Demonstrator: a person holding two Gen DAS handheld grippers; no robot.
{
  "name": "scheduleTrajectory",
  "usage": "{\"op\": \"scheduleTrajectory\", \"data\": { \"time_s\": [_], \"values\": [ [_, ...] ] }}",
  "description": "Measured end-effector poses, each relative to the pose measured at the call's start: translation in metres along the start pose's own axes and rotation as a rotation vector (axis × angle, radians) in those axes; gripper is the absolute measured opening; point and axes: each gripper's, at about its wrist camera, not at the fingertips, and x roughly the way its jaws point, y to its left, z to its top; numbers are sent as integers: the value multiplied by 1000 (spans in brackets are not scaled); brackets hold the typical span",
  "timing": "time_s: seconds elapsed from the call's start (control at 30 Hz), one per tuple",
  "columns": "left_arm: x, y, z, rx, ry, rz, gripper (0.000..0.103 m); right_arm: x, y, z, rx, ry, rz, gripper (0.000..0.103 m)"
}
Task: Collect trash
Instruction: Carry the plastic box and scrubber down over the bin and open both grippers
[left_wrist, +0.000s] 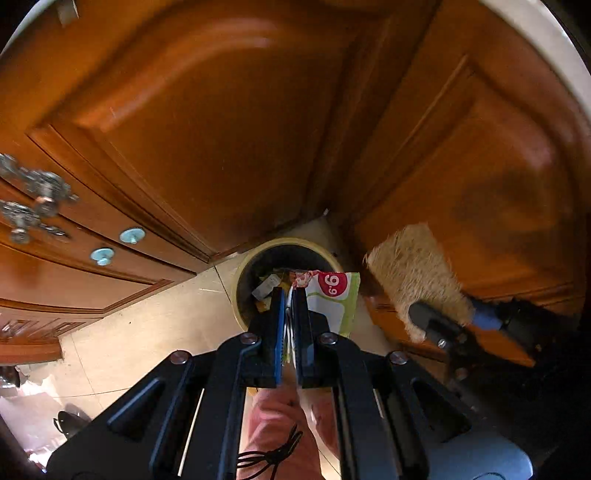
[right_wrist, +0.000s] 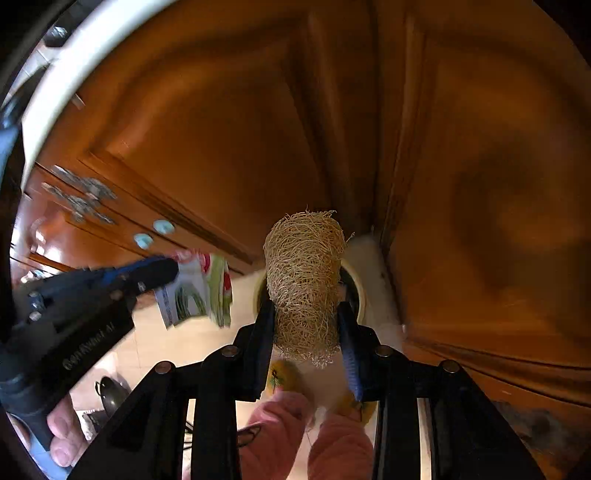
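My left gripper (left_wrist: 290, 295) is shut on a white and green snack wrapper (left_wrist: 334, 299) with a red "9.9" circle, held over the round bin (left_wrist: 243, 258) on the floor. The bin holds several scraps of trash. The wrapper also shows in the right wrist view (right_wrist: 199, 291), gripped by the left gripper (right_wrist: 166, 271). My right gripper (right_wrist: 306, 310) is shut on a tan fibrous loofah scrubber (right_wrist: 303, 280), held above the same bin (right_wrist: 360, 291). In the left wrist view the scrubber (left_wrist: 417, 273) is to the right of the bin.
Brown wooden cabinet doors (left_wrist: 207, 140) stand close behind the bin, forming a corner. Drawers with pale blue knobs (left_wrist: 132, 235) and metal handles (left_wrist: 33, 199) are at left. The floor (left_wrist: 147, 325) is beige tile. The person's pink-clad legs (right_wrist: 280, 435) are below.
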Motion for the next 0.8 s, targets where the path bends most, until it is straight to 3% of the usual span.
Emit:
{"op": "scheduleTrajectory", "data": {
  "time_s": [0.1, 0.23, 0.3, 0.47, 0.53, 0.6, 0.63, 0.8],
  "values": [
    [29, 8, 1, -12, 6, -7, 2, 34, -6, -6, 5, 27, -3, 34],
    [54, 15, 11, -11, 28, -34, 5, 60, -5, -7, -35, 47, -40, 42],
    [62, 18, 15, -7, 41, -27, 5, 62, -8, -4, -34, 58, -48, 48],
    [59, 21, 20, -9, 67, -34, 7, 51, -9, -5, -38, 59, -34, 49],
    [51, 24, 22, -3, 73, -35, 15, 51, -1, 9, -44, 58, -32, 49],
    [42, 26, 24, 1, 77, -31, 44, 40, 9, 14, -54, 53, -32, 49],
    [38, 28, 24, 0, 77, -29, 50, 35, 12, 15, -62, 50, -33, 49],
    [-2, 30, 28, 1, 62, -25, 53, -6, 39, 36, -105, 37, -22, 49]
  ]
}}
